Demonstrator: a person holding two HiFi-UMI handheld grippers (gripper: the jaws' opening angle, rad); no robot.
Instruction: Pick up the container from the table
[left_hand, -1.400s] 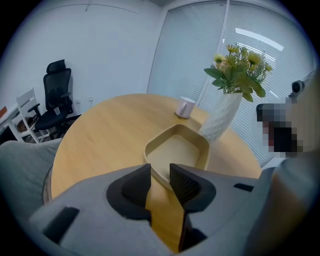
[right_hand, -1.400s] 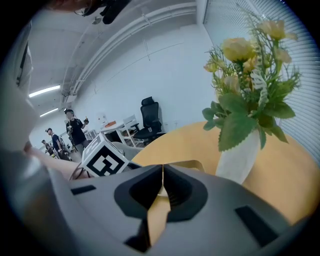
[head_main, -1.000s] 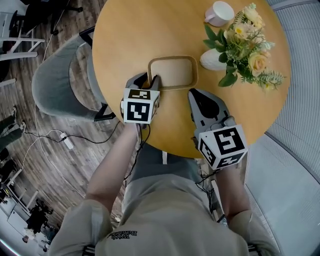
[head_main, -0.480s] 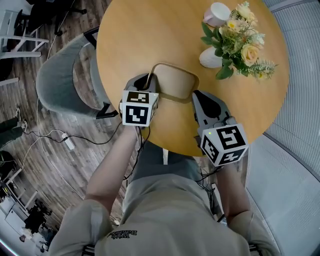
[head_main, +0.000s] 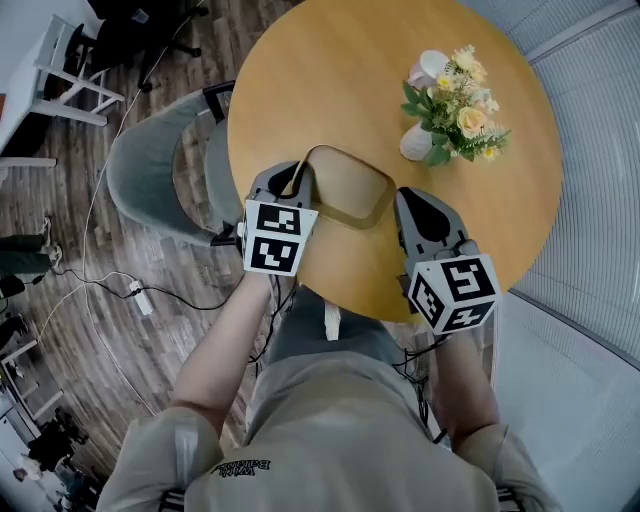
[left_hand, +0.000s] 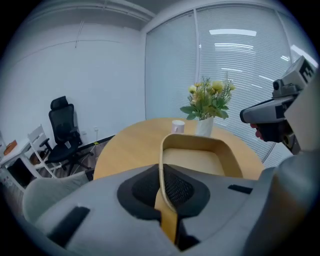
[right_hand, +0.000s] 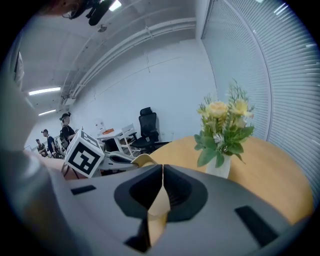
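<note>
The container (head_main: 350, 186) is a shallow tan tray with rounded corners, held off the round wooden table (head_main: 340, 80) near its front edge. My left gripper (head_main: 298, 178) is shut on its left rim; in the left gripper view the rim (left_hand: 162, 165) runs straight between the jaws (left_hand: 162, 186). My right gripper (head_main: 403, 197) is shut on its right rim, and in the right gripper view a tan wedge (right_hand: 157, 202) sits between the closed jaws (right_hand: 161, 187). The tray's inside (left_hand: 195, 160) holds nothing.
A white vase of yellow flowers (head_main: 445, 100) and a pale mug (head_main: 428, 66) stand at the table's far right. A grey chair (head_main: 150, 170) is tucked in at the table's left. People and office chairs are far off in the right gripper view.
The container has come up off the table, first tilting at its left end, then rising with both grippers on its rims. The table looks smaller and farther away.
</note>
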